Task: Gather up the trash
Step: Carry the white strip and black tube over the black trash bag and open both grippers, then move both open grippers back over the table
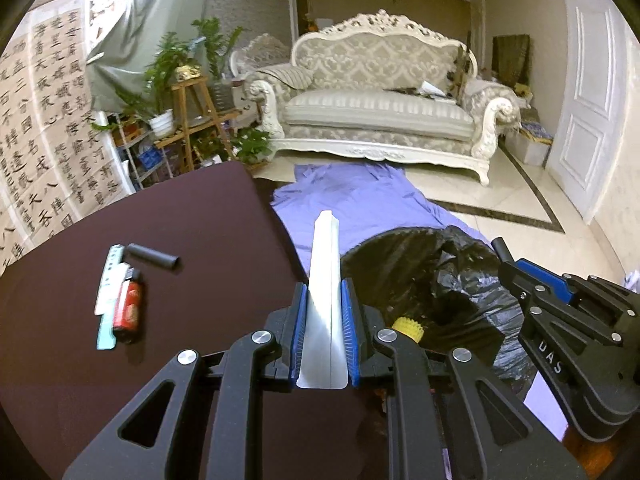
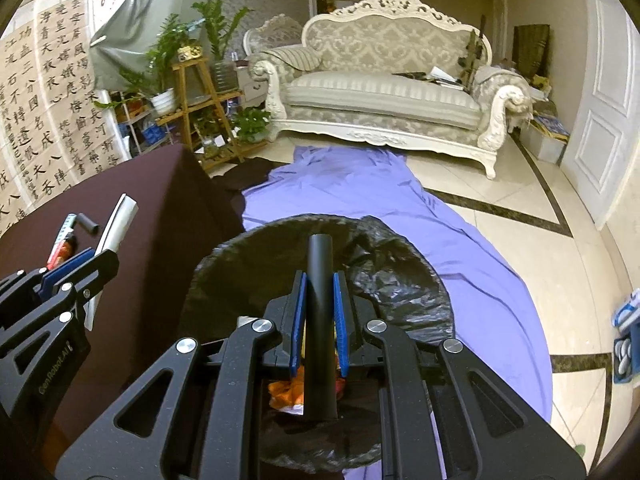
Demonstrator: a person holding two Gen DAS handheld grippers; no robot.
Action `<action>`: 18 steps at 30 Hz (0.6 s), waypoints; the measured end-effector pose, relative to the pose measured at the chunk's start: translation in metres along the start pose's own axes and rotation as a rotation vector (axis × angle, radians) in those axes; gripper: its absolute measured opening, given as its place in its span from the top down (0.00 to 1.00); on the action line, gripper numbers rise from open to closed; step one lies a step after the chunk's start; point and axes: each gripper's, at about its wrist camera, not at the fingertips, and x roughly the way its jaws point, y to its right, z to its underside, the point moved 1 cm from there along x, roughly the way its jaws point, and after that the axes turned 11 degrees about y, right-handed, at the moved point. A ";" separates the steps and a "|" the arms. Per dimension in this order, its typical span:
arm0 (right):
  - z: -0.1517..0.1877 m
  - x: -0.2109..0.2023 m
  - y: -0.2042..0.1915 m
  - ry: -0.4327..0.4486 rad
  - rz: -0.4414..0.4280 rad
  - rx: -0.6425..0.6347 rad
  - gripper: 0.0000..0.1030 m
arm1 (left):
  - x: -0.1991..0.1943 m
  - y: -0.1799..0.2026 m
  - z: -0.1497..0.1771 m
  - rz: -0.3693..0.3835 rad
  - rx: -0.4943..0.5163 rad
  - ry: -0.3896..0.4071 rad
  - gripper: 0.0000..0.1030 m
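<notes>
The table (image 1: 120,216) carries a dark maroon cloth, matt and smooth. The left hand-held gripper (image 1: 324,332) is of matt black plastic with shiny metal rivets and ribbed blue pads (image 1: 347,320); between them is a white strip (image 1: 325,280) with a satin sheen, maybe plastic. The tube (image 2: 319,320) in the right hand-held gripper (image 2: 320,320) is matt black. The bin liner (image 2: 400,280) is thin, crinkled, glossy black plastic. The purple sheet (image 2: 360,188) is soft cloth. The floor (image 2: 520,200) is polished tile.

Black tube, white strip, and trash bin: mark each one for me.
Black tube (image 2: 319,300): right wrist view, mid-length, between the pads.
White strip (image 1: 325,280): left wrist view, middle of its face.
Trash bin (image 2: 256,236): right wrist view, far rim of liner.
</notes>
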 end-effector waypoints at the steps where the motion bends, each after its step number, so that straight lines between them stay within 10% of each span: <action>1: 0.001 0.003 0.002 -0.004 0.007 0.003 0.86 | 0.003 0.004 0.000 0.004 0.007 -0.006 0.81; 18: 0.007 0.014 0.014 -0.037 0.048 0.033 0.60 | 0.003 -0.007 0.005 -0.065 0.008 -0.008 0.33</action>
